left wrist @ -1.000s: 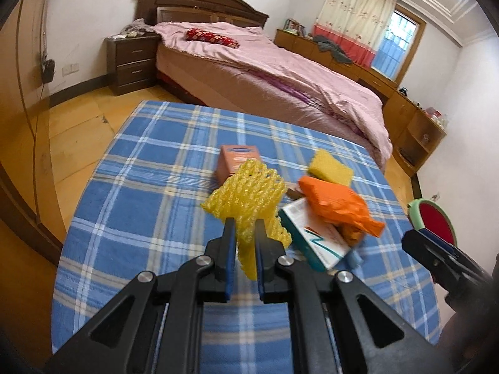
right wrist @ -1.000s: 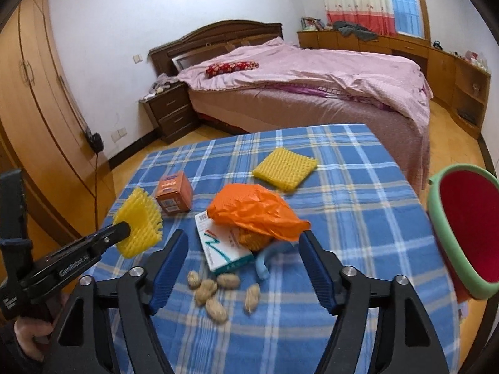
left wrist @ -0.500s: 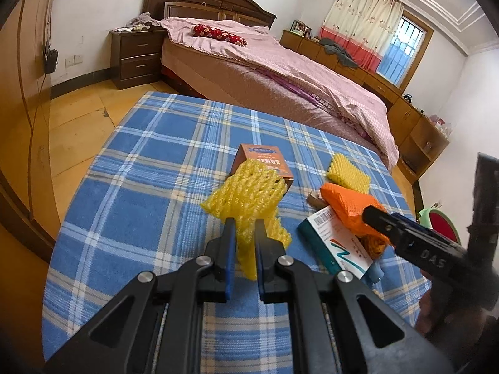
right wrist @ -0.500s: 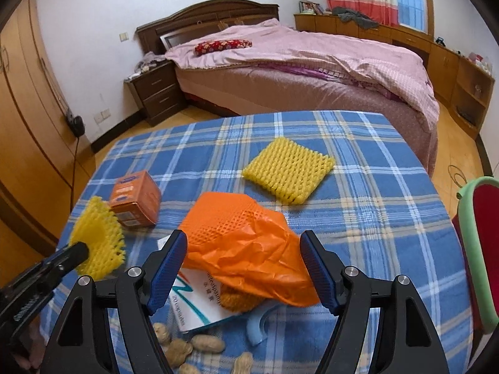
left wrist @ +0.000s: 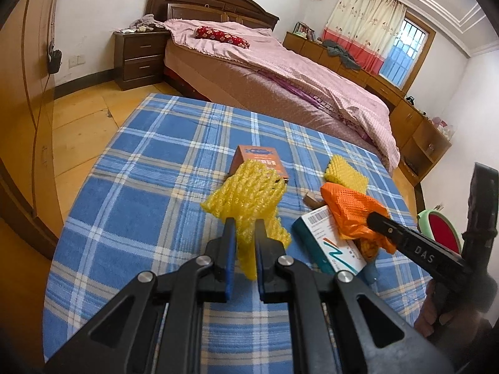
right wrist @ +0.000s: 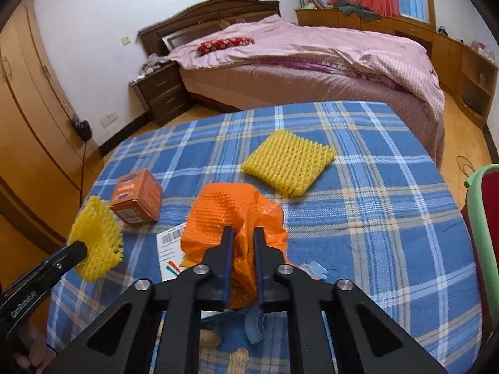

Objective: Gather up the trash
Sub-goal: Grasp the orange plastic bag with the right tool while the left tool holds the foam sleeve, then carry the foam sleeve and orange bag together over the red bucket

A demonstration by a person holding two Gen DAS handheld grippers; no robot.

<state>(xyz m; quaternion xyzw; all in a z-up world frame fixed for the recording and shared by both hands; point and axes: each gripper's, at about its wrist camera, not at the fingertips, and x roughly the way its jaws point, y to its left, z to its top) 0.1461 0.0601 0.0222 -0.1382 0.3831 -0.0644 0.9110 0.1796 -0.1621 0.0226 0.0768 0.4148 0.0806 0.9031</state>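
My left gripper [left wrist: 243,222] is shut on a yellow foam net [left wrist: 246,187], held up over the blue plaid table [left wrist: 140,187]. In the right wrist view the same net [right wrist: 95,240] shows at the left, in the left gripper [right wrist: 78,249]. My right gripper [right wrist: 241,230] is closing its jaws, and the pads pinch a fold of the crumpled orange plastic bag [right wrist: 224,212]. The bag [left wrist: 349,208] lies over a white and teal carton [left wrist: 327,243]. A second yellow foam net [right wrist: 288,163] lies flat further back.
An orange box [right wrist: 137,196] stands left of the bag. Peanuts [right wrist: 210,338] and a blue scrap [right wrist: 254,327] lie by the near edge. A red bin with a green rim [right wrist: 486,218] stands to the table's right. A bed [right wrist: 312,62] lies beyond.
The right gripper moved forward and down over the orange bag and shut its wide jaws on it. The left gripper kept holding the yellow net in place.
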